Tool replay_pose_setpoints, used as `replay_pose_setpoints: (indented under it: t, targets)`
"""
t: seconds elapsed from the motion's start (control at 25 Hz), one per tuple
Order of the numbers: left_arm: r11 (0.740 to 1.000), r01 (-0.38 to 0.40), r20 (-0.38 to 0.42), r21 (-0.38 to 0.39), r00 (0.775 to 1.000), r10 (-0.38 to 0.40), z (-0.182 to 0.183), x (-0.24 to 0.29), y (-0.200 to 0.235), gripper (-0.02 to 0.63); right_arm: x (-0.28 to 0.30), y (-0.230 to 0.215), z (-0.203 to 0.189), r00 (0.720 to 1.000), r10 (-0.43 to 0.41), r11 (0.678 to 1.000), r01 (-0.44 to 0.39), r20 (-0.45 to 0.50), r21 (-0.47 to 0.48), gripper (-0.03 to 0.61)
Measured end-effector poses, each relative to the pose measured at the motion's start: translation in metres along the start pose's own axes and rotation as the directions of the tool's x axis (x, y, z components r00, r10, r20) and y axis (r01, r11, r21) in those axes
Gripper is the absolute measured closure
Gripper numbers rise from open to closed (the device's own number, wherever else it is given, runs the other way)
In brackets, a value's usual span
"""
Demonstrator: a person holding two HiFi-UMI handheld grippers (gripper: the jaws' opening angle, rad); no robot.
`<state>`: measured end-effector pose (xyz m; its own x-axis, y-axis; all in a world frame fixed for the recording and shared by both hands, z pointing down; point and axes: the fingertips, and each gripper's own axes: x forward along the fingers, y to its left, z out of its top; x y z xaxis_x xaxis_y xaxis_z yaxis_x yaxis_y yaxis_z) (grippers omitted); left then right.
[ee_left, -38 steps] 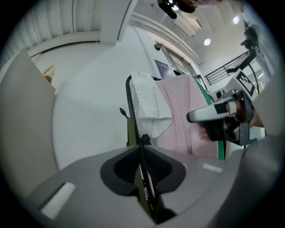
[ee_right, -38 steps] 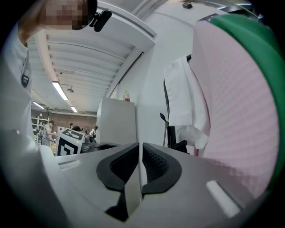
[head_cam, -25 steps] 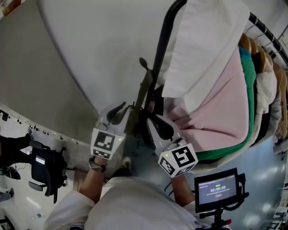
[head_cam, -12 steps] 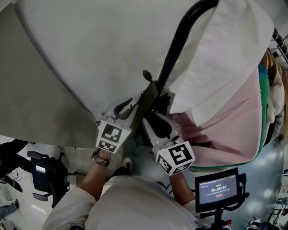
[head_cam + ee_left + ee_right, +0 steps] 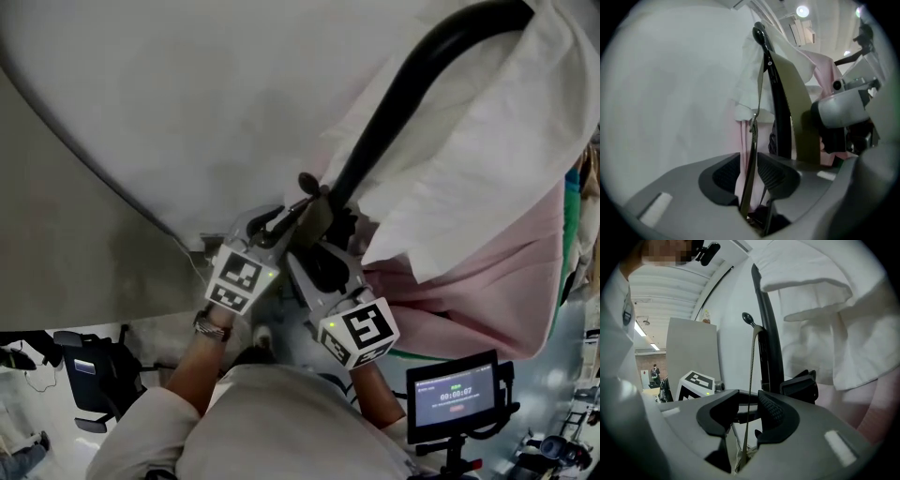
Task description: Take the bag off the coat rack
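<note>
2 claws meet at 1 black coat rack [image 5: 403,103]: the left claw [image 5: 749,172] and the right claw [image 5: 749,409] have both just been opening, and each stands apart with 1 thin olive strap [image 5: 751,366] running loose between its pads. The bag hangs by that strap and 1 wide olive band [image 5: 801,112] from the rack's knobbed peg [image 5: 759,33], beside 1 white garment [image 5: 487,141] and 1 pink garment [image 5: 469,291]. The bag's body is hidden beneath the claws.

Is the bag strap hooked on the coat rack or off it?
Hooked on. In the left gripper view the olive strap drapes over the rack's black knobbed hook and hangs down from it.
</note>
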<state>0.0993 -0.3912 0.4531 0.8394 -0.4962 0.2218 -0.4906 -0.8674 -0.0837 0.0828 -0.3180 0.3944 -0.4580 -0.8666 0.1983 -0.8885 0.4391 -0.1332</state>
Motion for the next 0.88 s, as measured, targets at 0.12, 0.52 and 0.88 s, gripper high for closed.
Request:
replay_pose_setpoints:
  t: [0.12,0.52,0.88]
  targets:
    - [1.000,0.027,-0.005,-0.004,1.000,-0.027,-0.001,0.005,-0.004,0.500,0.000,0.002,-0.002,1.000,-0.001,1.000,0.001,-0.010,-0.004,0.467]
    - [0.994,0.101,-0.042,-0.034,0.994,-0.103,-0.015,0.017,-0.011,0.500,0.003,0.001,-0.013,0.999,-0.012,1.000,0.012,-0.042,0.003,0.522]
    - [0.994,0.102,-0.047,-0.032,0.994,-0.104,-0.016,0.017,-0.010,0.557,0.006,0.004,-0.014,0.999,-0.002,1.000,0.001,-0.048,-0.012,0.566]
